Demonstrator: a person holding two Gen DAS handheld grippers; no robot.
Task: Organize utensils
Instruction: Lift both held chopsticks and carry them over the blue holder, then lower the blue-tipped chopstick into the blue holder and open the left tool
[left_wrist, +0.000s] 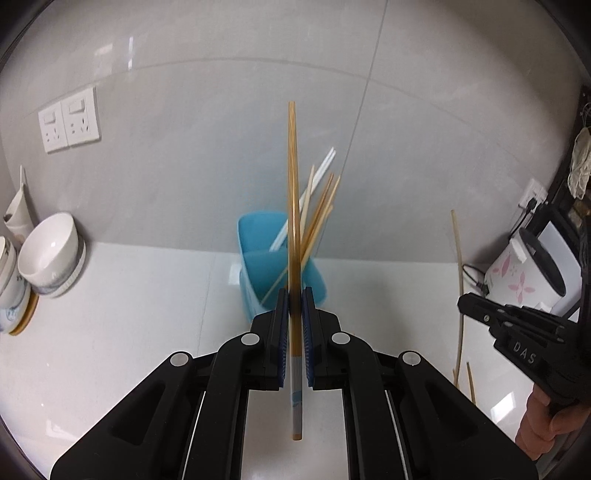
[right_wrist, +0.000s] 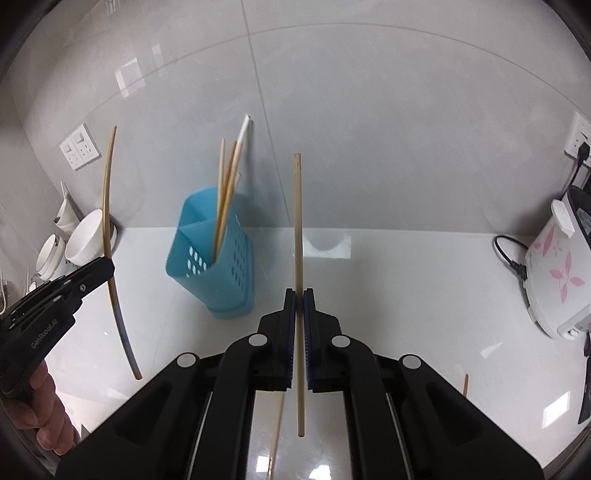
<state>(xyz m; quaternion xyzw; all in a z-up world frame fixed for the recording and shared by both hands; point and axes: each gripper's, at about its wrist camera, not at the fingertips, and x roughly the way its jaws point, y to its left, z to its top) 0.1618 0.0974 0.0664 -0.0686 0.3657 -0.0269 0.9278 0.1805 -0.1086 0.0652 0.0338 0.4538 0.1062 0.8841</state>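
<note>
Several chopsticks already stood in blue holder (right_wrist: 218, 254). One chopstick clamped in left claw (left_wrist: 295, 301), another in right claw (right_wrist: 299, 301). Two chopsticks (right_wrist: 465, 386) left on table (right_wrist: 406, 280).

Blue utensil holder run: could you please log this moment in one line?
left gripper: shut on brown chopstick | right gripper: shut on pale chopstick | blue plastic holder: upright

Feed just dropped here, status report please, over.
Left gripper shut on chopstick. Right gripper shut on another chopstick. Blue holder ahead, upright, partly filled. Path clear.
</note>
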